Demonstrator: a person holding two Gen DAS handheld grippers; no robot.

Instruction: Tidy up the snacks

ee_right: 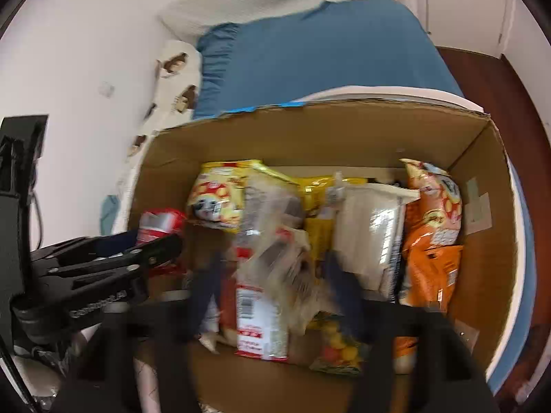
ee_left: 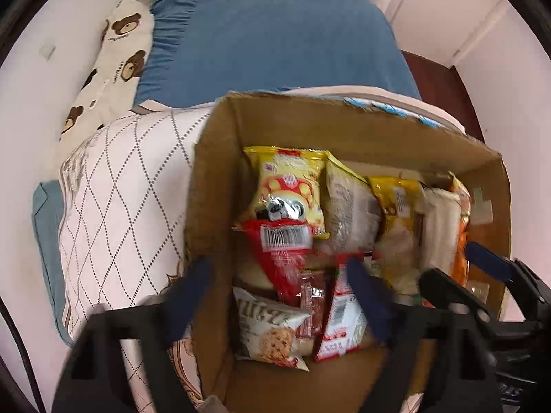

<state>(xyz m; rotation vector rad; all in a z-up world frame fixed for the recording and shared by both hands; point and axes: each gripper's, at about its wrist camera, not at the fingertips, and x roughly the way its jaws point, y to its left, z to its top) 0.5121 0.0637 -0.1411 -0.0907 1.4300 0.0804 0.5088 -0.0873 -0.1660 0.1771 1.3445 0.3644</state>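
Note:
An open cardboard box [ee_left: 310, 120] stands on the bed, packed with snack bags. In the left wrist view I see a yellow packet [ee_left: 289, 189], a red packet with a barcode [ee_left: 279, 241], a white cookie packet [ee_left: 265, 337] and a red-and-white packet [ee_left: 341, 323]. My left gripper [ee_left: 279, 292] hangs open over the box's left side, straddling its left wall, holding nothing. The right gripper [ee_left: 471, 275] shows at the right edge. In the right wrist view my right gripper [ee_right: 275, 289] is open above the box [ee_right: 310, 137], over crinkled clear wrappers. Orange packets [ee_right: 430, 241] and a white packet [ee_right: 372, 234] stand at the right.
The box sits on a blue bed sheet [ee_left: 275, 41] beside a cream quilted blanket [ee_left: 131, 189]. A bear-print pillow [ee_left: 117, 62] lies along the white wall at the left. Dark wooden floor [ee_right: 499, 103] shows at the right of the bed.

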